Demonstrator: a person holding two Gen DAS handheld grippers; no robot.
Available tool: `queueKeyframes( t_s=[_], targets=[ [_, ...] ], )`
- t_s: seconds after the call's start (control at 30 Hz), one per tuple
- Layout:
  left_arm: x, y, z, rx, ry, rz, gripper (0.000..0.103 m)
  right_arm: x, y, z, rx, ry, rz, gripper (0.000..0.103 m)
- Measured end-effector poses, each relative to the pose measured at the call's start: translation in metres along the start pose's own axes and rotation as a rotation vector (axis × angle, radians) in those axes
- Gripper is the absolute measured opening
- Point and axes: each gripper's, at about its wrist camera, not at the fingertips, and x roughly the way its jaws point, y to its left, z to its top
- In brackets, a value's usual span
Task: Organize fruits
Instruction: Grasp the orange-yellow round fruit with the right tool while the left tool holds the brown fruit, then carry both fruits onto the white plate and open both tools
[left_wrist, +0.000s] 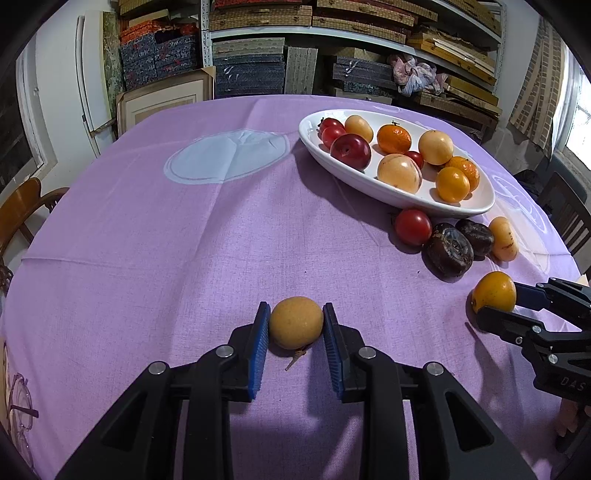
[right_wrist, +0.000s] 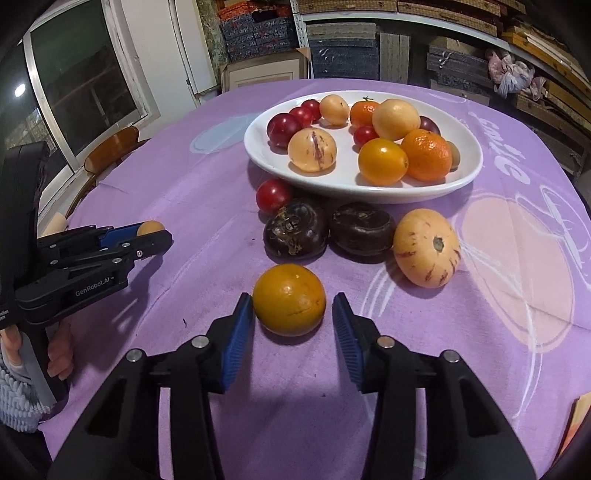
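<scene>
My left gripper (left_wrist: 296, 314) is shut on a tan round fruit (left_wrist: 295, 322) resting on the purple tablecloth (left_wrist: 184, 240). My right gripper (right_wrist: 293, 306) is open around an orange fruit (right_wrist: 289, 299) on the cloth; the left pad touches it and a small gap shows at the right pad. It also shows in the left wrist view (left_wrist: 494, 292). A white oval plate (right_wrist: 469, 173) holds several red, orange and yellow fruits. In front of the plate lie a red plum (right_wrist: 274, 195), two dark fruits (right_wrist: 295, 227) (right_wrist: 362, 228) and a striped yellow fruit (right_wrist: 426, 247).
Shelves with stacked boxes (left_wrist: 332, 37) stand behind the table. Wooden chairs (left_wrist: 22, 206) (left_wrist: 569, 214) sit at the left and right edges. A pale circle print (left_wrist: 225, 155) marks the cloth left of the plate. The left gripper shows in the right wrist view (right_wrist: 155, 230).
</scene>
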Motion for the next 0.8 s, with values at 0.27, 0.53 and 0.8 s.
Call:
queueKeyframes(
  t_s=[0.27,0.53,0.8],
  targets=[
    [0.000,0.000,0.001,-0.004,0.000,-0.012,0.029,0.001,0.005,-0.001,-0.018,-0.011,-0.007,0.038],
    [-0.001,0.003,0.001,-0.018,-0.005,-0.038,0.029,-0.007,0.001,-0.007,-0.009,-0.034,0.016,0.038],
    [-0.009,-0.009,0.002,0.027,-0.058,-0.047,0.029,-0.021,-0.002,-0.009,0.012,-0.078,0.025,0.038]
  ],
)
